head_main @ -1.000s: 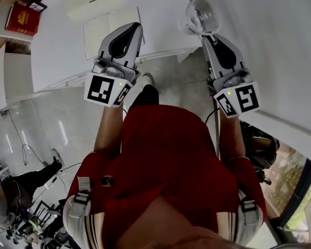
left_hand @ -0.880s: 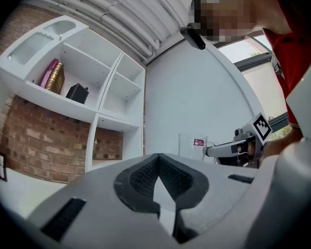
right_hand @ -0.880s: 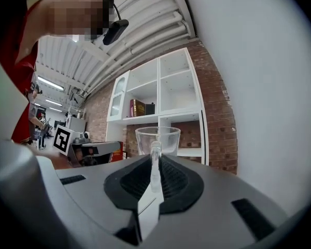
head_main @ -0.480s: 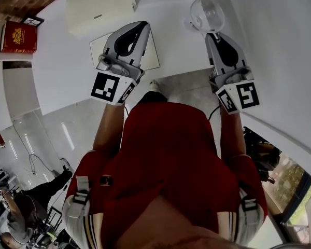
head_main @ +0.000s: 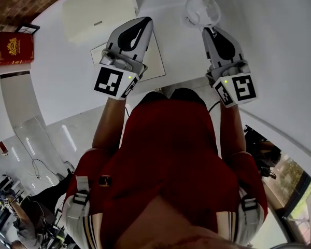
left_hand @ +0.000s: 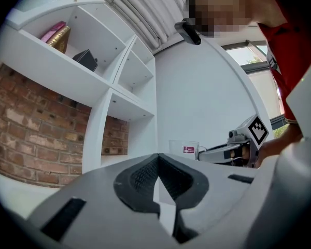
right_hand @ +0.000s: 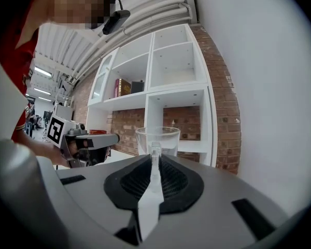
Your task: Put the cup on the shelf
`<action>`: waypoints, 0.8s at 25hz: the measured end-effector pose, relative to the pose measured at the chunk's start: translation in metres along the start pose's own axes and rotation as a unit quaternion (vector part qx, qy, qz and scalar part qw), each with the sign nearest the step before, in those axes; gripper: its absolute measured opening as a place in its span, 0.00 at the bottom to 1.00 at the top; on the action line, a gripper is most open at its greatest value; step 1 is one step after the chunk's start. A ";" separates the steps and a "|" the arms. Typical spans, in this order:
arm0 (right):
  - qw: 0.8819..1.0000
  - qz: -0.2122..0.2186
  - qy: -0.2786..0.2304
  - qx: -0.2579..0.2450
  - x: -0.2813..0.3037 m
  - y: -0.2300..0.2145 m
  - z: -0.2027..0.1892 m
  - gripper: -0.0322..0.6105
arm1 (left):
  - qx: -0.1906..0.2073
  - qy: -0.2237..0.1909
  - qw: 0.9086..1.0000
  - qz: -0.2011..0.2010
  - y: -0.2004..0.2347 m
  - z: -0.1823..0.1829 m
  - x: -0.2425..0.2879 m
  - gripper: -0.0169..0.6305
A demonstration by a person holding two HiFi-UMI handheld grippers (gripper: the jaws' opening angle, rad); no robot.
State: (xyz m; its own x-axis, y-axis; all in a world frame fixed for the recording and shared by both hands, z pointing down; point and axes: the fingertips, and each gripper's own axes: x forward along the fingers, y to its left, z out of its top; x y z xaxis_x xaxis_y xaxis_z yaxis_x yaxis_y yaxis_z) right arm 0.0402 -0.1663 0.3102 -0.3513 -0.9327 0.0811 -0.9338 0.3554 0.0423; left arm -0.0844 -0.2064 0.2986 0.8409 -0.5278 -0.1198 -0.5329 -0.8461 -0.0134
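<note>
Right gripper (head_main: 207,29) clamps cup (head_main: 202,9) handle — carried further forward than before — left gripper (head_main: 146,21) jaws together, empty

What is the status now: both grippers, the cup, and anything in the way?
Left gripper shut, empty. Right gripper shut on the cup by its handle, cup upright. Shelf ahead of it; nothing seen between.
</note>
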 end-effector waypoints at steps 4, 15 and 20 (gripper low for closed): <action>1.000 0.005 0.009 -0.003 0.018 -0.009 -0.008 0.09 | -0.005 0.001 1.000 0.009 0.011 -0.006 0.008 0.04; 0.998 0.042 0.035 -0.021 0.054 -0.046 -0.039 0.09 | 0.005 0.009 0.998 0.065 0.019 -0.022 0.032 0.04; 0.997 0.055 0.053 -0.022 0.076 -0.062 -0.061 0.09 | 0.005 0.015 0.996 0.091 0.030 -0.035 0.044 0.04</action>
State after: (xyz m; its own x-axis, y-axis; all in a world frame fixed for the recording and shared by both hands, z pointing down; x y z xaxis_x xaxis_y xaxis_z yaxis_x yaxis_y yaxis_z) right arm 0.0752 -0.2559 0.3744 -0.4395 -0.8774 0.1924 -0.8855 0.4592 0.0713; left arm -0.0595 -0.2576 0.3277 0.7330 -0.6740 -0.0916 -0.6771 -0.7359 -0.0032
